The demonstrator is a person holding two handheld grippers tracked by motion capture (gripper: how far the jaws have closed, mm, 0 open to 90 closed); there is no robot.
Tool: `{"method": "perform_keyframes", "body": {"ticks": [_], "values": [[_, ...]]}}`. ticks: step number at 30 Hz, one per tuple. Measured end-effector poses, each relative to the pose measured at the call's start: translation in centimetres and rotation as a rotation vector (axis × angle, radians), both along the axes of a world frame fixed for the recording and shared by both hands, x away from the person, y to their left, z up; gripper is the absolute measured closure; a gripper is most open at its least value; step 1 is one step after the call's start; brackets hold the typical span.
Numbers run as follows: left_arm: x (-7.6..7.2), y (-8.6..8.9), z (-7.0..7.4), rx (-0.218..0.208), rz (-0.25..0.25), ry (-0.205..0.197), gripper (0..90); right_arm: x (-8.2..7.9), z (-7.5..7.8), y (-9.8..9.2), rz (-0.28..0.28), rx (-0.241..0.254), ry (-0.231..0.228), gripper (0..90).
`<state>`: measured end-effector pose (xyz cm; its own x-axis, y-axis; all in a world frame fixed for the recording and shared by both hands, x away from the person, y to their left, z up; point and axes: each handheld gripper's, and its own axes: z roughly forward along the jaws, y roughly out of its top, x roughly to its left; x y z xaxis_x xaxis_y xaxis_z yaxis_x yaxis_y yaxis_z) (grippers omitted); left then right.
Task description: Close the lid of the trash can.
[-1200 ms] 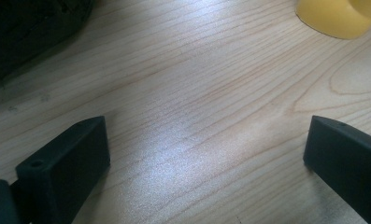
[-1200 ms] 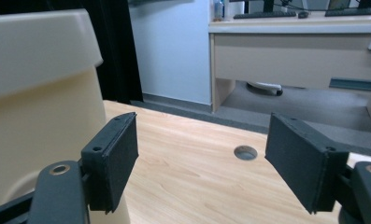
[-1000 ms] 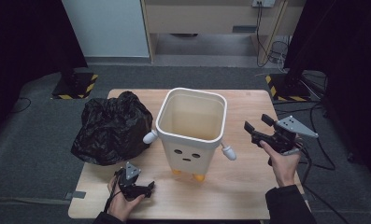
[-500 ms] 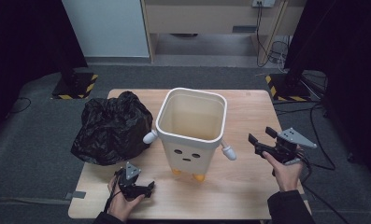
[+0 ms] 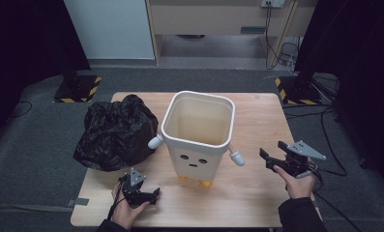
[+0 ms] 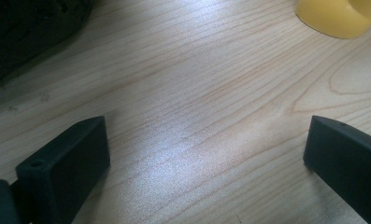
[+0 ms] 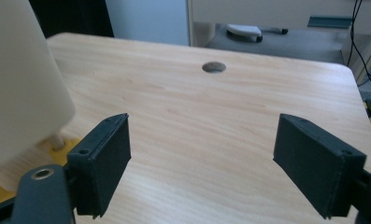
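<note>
Both grippers released, high view: left gripper [image 5: 153, 195] low near table [image 5: 257, 203] front edge, right gripper [image 5: 273, 155] beside white bin [image 5: 198, 135], black bag [image 5: 116, 131] left of bin, left gripper view: jaws wide over bare wood, yellow foot [image 6: 337, 16], right gripper view: jaws just opening, nothing between, bin wall [image 7: 19, 79], hole [image 7: 214, 66] in tabletop

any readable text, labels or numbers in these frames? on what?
None readable.
The bin bears only a drawn face, two eyes and a mouth, no letters.
The black bag, the table and both grippers, left and right, show no writing.
</note>
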<state>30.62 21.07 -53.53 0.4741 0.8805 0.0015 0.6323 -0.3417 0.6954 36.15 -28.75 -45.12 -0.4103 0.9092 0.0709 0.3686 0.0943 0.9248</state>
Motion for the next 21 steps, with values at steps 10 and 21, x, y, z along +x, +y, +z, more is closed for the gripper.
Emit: {"method": "perform_keyframes", "body": {"ticks": [10,21], "values": [[0.0,0.0,0.0,-0.001,-0.003,0.0,0.0,-0.4,-2.8,-0.7,0.006,-0.07,0.107,16.1],[0.0,0.1,0.0,0.0,-0.008,0.001,0.0,-1.1,-5.6,-2.5,-0.037,-0.184,0.208,14.8]]}}
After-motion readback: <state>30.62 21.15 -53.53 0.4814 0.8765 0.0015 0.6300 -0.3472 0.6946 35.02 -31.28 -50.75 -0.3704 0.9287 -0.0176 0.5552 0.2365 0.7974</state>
